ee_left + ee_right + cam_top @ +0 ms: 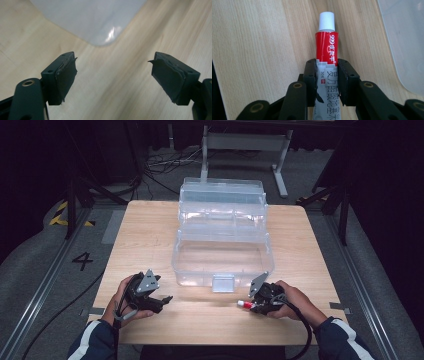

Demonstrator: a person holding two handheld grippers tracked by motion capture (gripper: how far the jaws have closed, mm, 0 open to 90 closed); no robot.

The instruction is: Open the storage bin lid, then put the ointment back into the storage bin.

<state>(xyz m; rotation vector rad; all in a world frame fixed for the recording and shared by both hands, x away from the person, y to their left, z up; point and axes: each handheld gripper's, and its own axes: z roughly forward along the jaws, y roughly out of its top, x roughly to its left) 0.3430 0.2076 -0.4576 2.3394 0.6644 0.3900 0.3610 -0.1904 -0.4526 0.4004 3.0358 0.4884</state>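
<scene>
The tube [326, 62] is clamped between the jaws of the right gripper [327, 80], both pads pressing its flat sides. In the right gripper view its white ribbed cap points away from the camera, over bare wood. Below the cap comes a red band printed in white with "999" and Chinese characters; the lower body is grey-white with larger dark Chinese characters, a "30" marking and a small red square (the rest of the small print is too fine to read). The tail end runs down out of sight between the jaws.

In the high view the tube [244, 304] lies low over the table [150, 230] near its front edge, cap pointing toward the left gripper, just in front of the box. The right gripper [256, 306] is held in the person's right hand [295, 302], cable trailing back past the sleeve.

The left gripper [113, 72] has its jaws standing well apart with nothing between them, only wood grain beneath. Its pads [66, 77] look worn, with frayed edges. In the high view the left gripper [162, 301] sits near the front left of the table, held in the left hand [125, 300], well apart from the tube.

The box [220, 245], clear plastic with its lid open and tiers stepped back, stands at the table's centre, with 1 latch at its front wall. A "4" [82, 261] is marked on the floor to the left.
</scene>
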